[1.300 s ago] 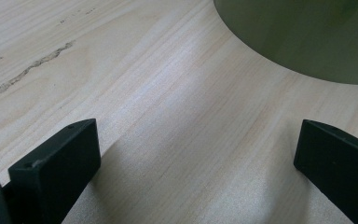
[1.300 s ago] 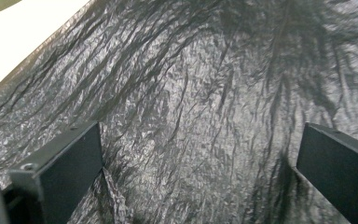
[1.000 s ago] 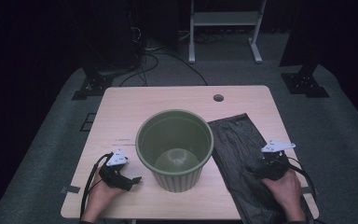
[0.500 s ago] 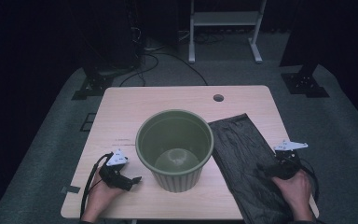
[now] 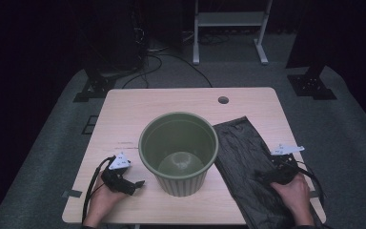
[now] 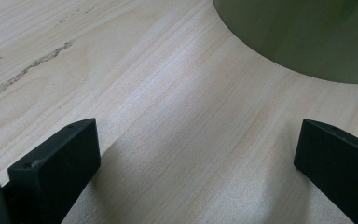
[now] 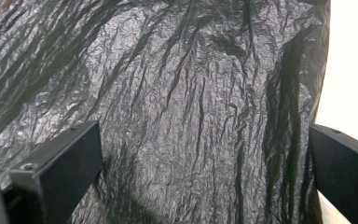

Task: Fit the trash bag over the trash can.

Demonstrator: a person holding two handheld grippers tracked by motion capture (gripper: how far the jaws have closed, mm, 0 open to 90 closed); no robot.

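Note:
An empty olive-green bin stands upright in the middle of the wooden table. To its right a flat, crinkled black plastic bag lies along the table's right side. My right gripper rests on the bag's near part, open, the jaws wide apart over the black plastic. My left gripper sits open on bare wood at the front left, pointing toward the bin's base, a short way from it.
A round cable hole is in the table's far edge. Beyond the table are a dark floor, a white frame stand, cables and black stand feet. Bare wood spreads behind and left of the bin.
My right gripper has slid toward the near right over the bag and now lies lower on it. The left gripper and the bin have stayed put.

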